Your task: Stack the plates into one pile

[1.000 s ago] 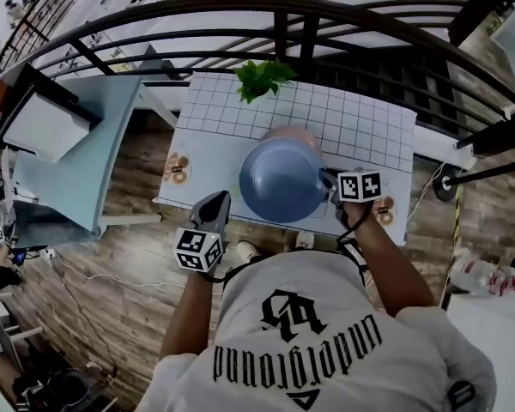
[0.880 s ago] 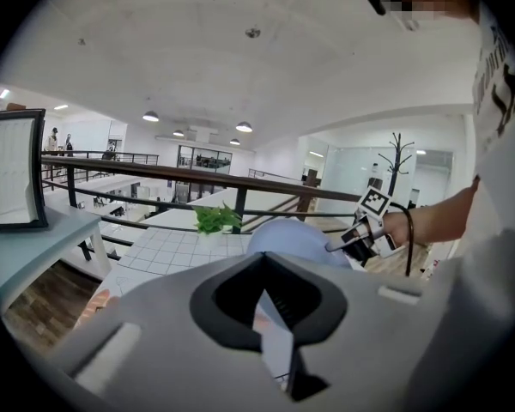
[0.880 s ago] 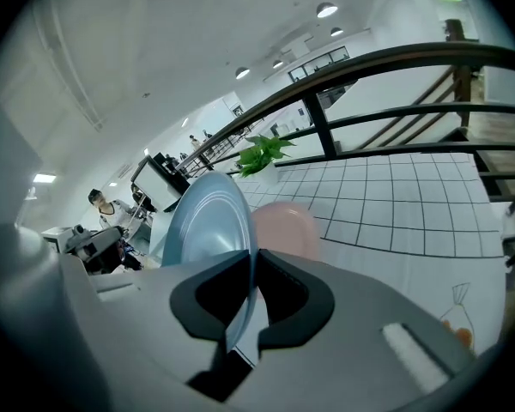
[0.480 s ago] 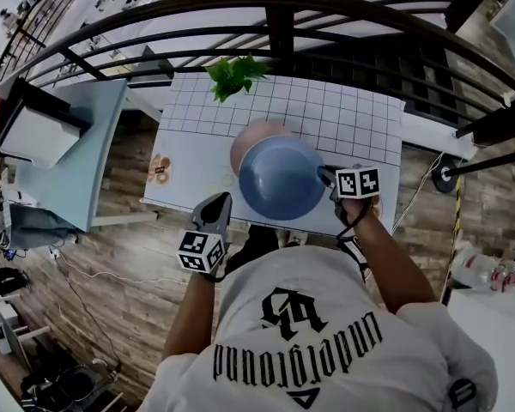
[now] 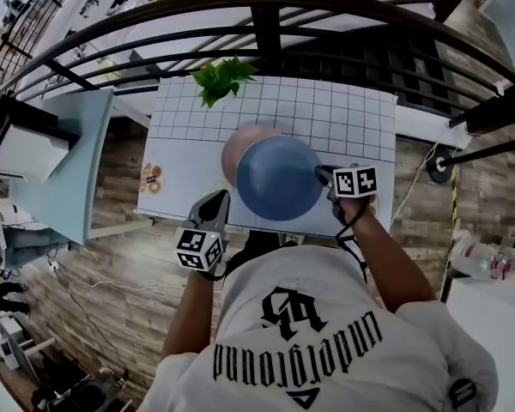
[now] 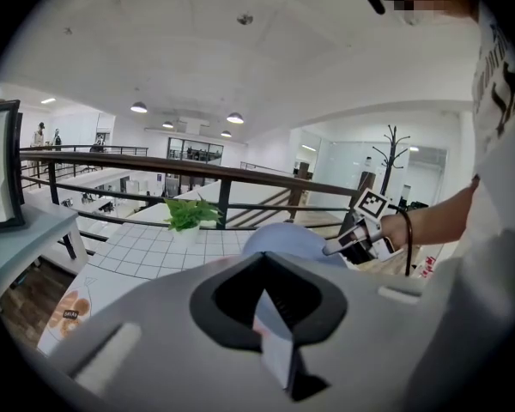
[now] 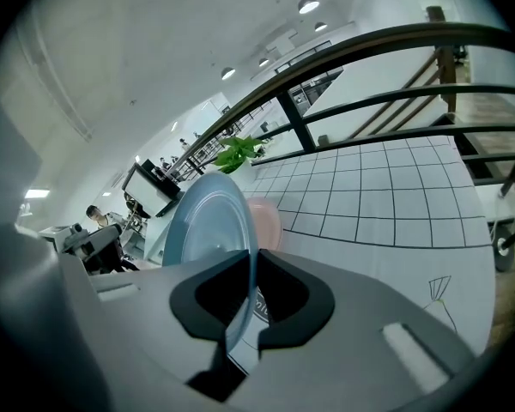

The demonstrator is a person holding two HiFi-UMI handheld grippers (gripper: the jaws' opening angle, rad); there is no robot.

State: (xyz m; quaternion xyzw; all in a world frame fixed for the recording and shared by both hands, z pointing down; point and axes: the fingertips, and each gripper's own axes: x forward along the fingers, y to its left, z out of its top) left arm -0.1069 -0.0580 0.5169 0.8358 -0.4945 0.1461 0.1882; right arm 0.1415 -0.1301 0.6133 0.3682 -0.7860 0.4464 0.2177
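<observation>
Our right gripper (image 5: 324,177) is clamped narrow on the rim of the round blue plate (image 5: 277,178). It holds the plate above the white gridded table (image 5: 343,114), towards the near edge, overlapping the round pink plate (image 5: 233,148) lying mid-table. Our left gripper (image 5: 213,206) is closed and empty, just off the near edge. We'd centre the blue plate over the pink one, level it, lower until they nest, then release. The white shirt (image 5: 296,350) reads "underground". The small brown print (image 5: 150,178) at the near left corner is too small to read.

leafy plant (image 5: 219,79) on gridded tabletop (image 5: 352,123) | dark railing (image 5: 266,3) behind | wooden floor (image 5: 112,264) | pale blue side table (image 5: 69,174)
</observation>
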